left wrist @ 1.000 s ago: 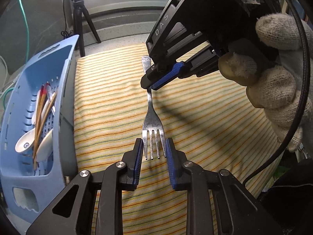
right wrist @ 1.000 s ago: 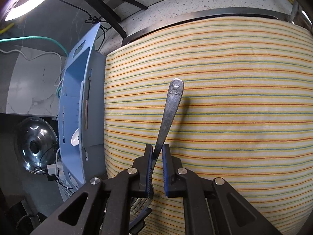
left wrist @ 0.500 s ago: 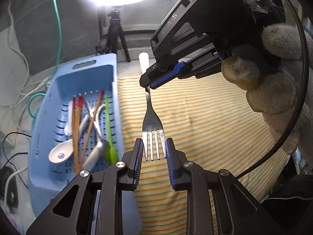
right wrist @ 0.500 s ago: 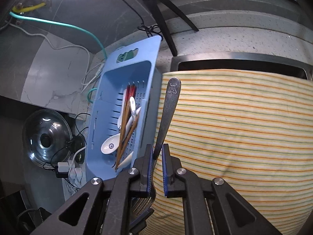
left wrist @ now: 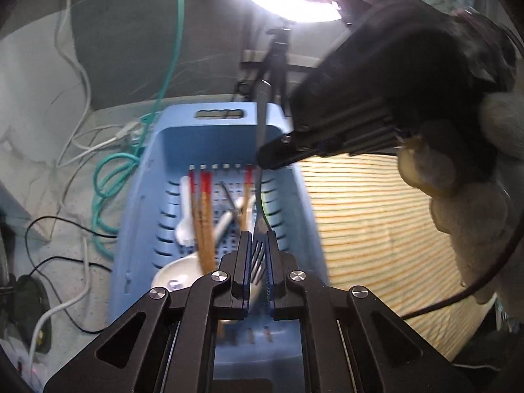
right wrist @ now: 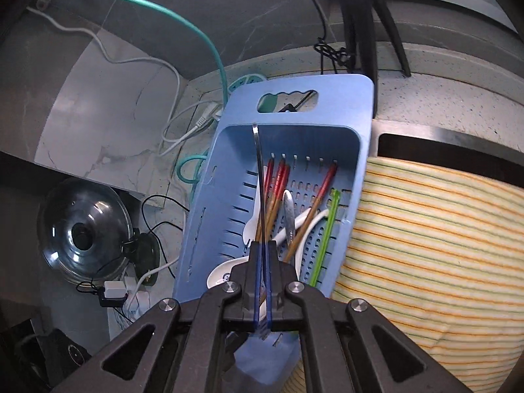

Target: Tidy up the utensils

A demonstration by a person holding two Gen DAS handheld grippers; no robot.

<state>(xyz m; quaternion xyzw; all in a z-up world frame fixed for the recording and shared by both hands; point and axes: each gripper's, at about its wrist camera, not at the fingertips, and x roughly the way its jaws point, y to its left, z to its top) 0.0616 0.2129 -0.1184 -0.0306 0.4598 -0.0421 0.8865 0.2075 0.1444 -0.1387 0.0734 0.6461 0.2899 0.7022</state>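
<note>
Left gripper (left wrist: 256, 255) pinched onto fork (left wrist: 260, 150) at tines. Right gripper (right wrist: 262, 281) clamped on fork handle, fork seen edge-on. Fork held in air above blue basket (right wrist: 347, 111). Inside basket: red-tipped chopsticks (right wrist: 278, 183), white spoons (left wrist: 183, 226), green stick (right wrist: 326, 232). Striped cloth (right wrist: 442, 245) just beside basket.

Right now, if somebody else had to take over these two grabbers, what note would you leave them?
Left gripper: shut on the tines of the fork.
Right gripper: shut on the fork's handle.
Fork: held by both over the blue basket, beside the striped cloth.
Done: chopsticks, white spoons, and a green utensil lie in the basket.
Left: lower the fork in and let go.
</note>
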